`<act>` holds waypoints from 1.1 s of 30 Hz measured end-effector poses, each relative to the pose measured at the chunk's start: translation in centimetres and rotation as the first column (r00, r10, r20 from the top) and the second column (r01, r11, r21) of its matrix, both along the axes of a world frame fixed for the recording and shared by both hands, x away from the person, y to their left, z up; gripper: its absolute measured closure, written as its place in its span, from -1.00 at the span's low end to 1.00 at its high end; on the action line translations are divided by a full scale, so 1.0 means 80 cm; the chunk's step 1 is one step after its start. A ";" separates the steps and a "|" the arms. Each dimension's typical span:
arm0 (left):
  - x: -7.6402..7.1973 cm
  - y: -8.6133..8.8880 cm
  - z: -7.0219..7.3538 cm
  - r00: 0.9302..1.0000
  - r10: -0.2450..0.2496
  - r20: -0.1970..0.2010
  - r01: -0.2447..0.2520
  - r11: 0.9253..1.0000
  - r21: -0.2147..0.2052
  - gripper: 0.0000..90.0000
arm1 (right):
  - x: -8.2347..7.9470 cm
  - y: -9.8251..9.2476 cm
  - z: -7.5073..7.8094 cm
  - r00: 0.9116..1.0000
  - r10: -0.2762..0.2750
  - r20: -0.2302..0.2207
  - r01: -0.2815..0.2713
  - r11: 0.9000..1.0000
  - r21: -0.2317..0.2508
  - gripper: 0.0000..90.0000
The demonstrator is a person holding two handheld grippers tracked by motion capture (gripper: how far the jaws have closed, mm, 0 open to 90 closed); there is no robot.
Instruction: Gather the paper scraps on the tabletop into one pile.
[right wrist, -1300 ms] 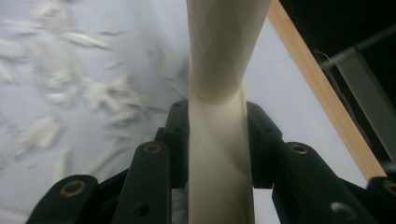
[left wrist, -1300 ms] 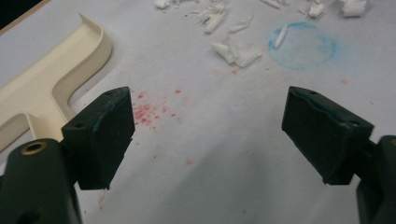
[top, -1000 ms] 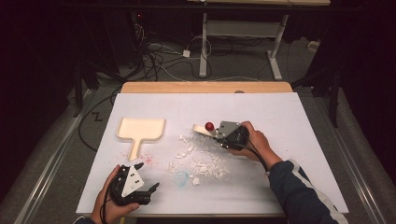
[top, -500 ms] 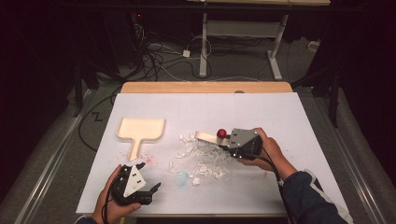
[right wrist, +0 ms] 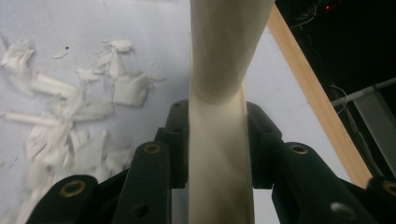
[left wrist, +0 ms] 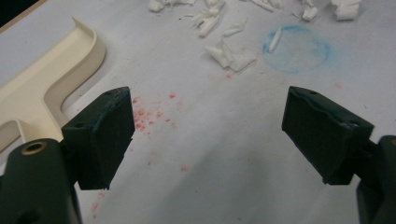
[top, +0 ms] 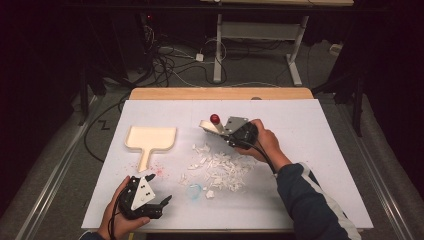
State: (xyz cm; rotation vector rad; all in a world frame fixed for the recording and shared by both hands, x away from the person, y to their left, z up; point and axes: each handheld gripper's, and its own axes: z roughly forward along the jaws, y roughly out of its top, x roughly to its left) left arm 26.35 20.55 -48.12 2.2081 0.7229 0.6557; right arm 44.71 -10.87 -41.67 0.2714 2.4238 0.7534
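My right gripper (top: pixel 223 131) is shut on the handle of a cream tool (top: pixel 209 125) with a red knob (top: pixel 215 118), held just above the far edge of a pile of white paper scraps (top: pixel 220 170). In the right gripper view the cream handle (right wrist: pixel 217 60) runs up between the pressed jaws of my right gripper (right wrist: pixel 217 128), with the scraps (right wrist: pixel 70 116) to the left. A cream dustpan (top: pixel 150 139) lies left of the pile. Near the front edge my left gripper (top: pixel 162 206) stays open, pointing at the scraps. Nothing sits between the jaws of my left gripper (left wrist: pixel 205 130), and the dustpan (left wrist: pixel 42 88) lies to their left.
A white sheet (top: pixel 320 150) covers the wooden table (top: pixel 220 93). A faint blue ring stain (left wrist: pixel 296 49) and red specks (left wrist: pixel 149 116) mark the sheet near the left gripper. Cables and table legs (top: pixel 217 50) stand on the floor beyond the far edge.
My right gripper swung right and nearer with the tool, then back left and farther from the person. The left gripper has stayed put.
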 end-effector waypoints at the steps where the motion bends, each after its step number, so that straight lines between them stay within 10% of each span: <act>1: 0.000 0.000 0.000 1.000 -0.003 -0.002 0.003 1.000 0.001 -0.64 | 0.002 0.007 -0.005 1.000 0.000 0.004 0.000 1.000 -0.005 0.51; 9: -0.002 0.003 0.000 1.000 0.000 -0.003 0.000 1.000 -0.005 -0.64 | -0.022 0.048 -0.022 0.984 0.175 -0.017 -0.175 0.985 -0.007 0.51; 18: -0.004 0.001 0.000 1.000 -0.008 -0.003 0.008 1.000 0.006 -0.64 | -0.073 0.010 -0.001 0.907 0.412 -0.087 -0.413 0.911 0.001 0.51; 21: -0.004 0.000 0.000 1.000 -0.007 -0.004 0.007 1.000 0.006 -0.64 | -0.086 -0.007 0.008 0.926 0.377 -0.019 -0.377 0.926 -0.007 0.51; 29: -0.002 -0.003 -0.001 1.000 -0.011 -0.008 0.011 1.000 0.013 -0.64 | -0.101 -0.071 0.049 0.987 0.159 0.021 -0.160 0.967 0.196 0.51; 33: -0.003 -0.003 0.000 1.000 -0.013 -0.003 0.013 1.000 0.019 -0.64 | -0.109 -0.100 0.051 1.000 -0.016 0.017 0.013 0.988 0.153 0.51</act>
